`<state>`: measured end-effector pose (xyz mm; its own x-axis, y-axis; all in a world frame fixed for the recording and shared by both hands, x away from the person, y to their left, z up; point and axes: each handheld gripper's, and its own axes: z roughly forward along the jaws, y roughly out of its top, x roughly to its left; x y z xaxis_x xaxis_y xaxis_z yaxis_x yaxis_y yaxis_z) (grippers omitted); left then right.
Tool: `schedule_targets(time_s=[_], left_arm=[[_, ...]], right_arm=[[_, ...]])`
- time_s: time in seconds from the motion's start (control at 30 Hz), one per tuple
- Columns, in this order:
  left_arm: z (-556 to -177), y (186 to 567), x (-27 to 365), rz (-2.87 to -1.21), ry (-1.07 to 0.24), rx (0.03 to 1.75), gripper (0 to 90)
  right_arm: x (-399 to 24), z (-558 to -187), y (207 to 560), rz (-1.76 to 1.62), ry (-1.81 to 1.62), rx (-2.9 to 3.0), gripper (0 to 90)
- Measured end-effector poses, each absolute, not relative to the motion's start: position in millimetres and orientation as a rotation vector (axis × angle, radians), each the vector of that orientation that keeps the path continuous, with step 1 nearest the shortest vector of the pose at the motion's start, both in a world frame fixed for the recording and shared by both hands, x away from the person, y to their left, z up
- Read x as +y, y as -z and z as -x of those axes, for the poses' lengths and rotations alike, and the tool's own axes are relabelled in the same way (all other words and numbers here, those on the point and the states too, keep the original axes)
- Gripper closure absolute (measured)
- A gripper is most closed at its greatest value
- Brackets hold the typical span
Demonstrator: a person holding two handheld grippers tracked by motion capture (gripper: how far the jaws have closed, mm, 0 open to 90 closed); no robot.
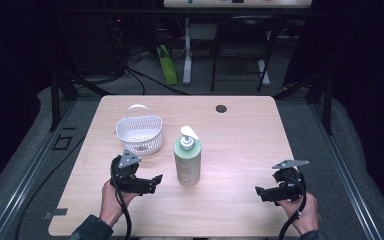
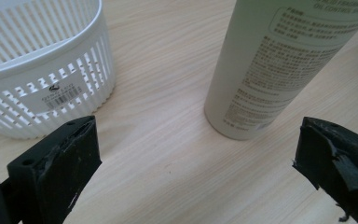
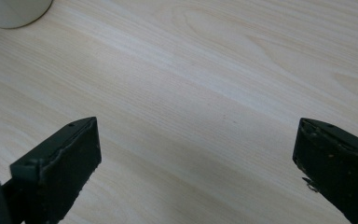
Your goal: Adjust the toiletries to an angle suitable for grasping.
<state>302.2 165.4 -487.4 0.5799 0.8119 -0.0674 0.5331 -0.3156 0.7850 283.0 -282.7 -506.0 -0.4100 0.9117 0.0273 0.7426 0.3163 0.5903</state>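
A pale green pump bottle [image 1: 187, 160] with a white pump head stands upright near the middle of the wooden table [image 1: 240, 135]. Behind it to the left sits a white slotted basket [image 1: 140, 133] with a handle. My left gripper [image 1: 155, 181] is open, low over the table just left of the bottle, jaws pointing right. In the left gripper view the bottle [image 2: 279, 65] and the basket [image 2: 42, 70] lie beyond the open jaws. My right gripper [image 1: 258, 192] is open near the table's front right, pointing left. The bottle's base [image 3: 14, 11] is at the top left of the right gripper view.
A dark round hole [image 1: 221, 108] sits in the tabletop near the far edge. Beyond the table stand a desk frame [image 1: 187, 50], cables and a green object [image 1: 167, 65] on the floor. Bare wood lies between the bottle and the right gripper.
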Motion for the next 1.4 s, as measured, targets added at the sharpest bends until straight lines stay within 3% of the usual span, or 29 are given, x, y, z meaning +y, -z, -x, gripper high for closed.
schedule_targets(time_s=[1.4], left_arm=[[-331, 473, 88, -1.961, -0.433, 0.866, 0.0]], right_arm=[[-280, -279, 508, -1.468, -0.759, 2.305, 0.8]])
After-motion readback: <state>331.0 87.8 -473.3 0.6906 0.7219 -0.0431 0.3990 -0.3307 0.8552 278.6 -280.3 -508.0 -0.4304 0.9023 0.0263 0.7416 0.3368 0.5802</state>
